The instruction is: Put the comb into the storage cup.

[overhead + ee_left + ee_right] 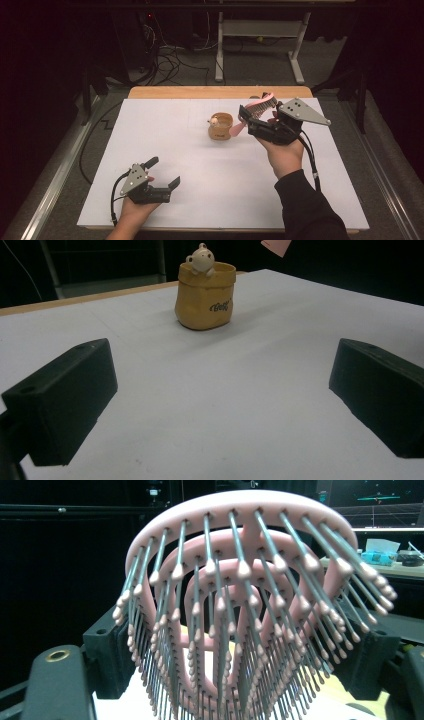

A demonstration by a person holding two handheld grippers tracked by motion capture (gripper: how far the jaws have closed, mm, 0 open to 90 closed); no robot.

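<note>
A pink hairbrush (pixel 256 111) with grey bristles is held in the air by my right gripper (pixel 248 119), whose jaws are shut on its sides; its handle end points down toward the cup. In the right gripper view the brush head (pixel 240 595) fills the space between the black jaws, bristles facing the camera. A small tan cup (pixel 221 127) shaped like a sack, with a little bear figure on its rim, stands upright on the white sheet just left of that gripper. My left gripper (pixel 164 172) rests low near the front left, open, nothing between its jaws. The cup (pixel 205 296) stands ahead of it.
A white sheet (pixel 165 145) covers most of the wooden table (pixel 160 92). Beyond the table's far edge lie cables and a white desk frame (pixel 260 35) on the floor. Metal rails run along both sides of the table.
</note>
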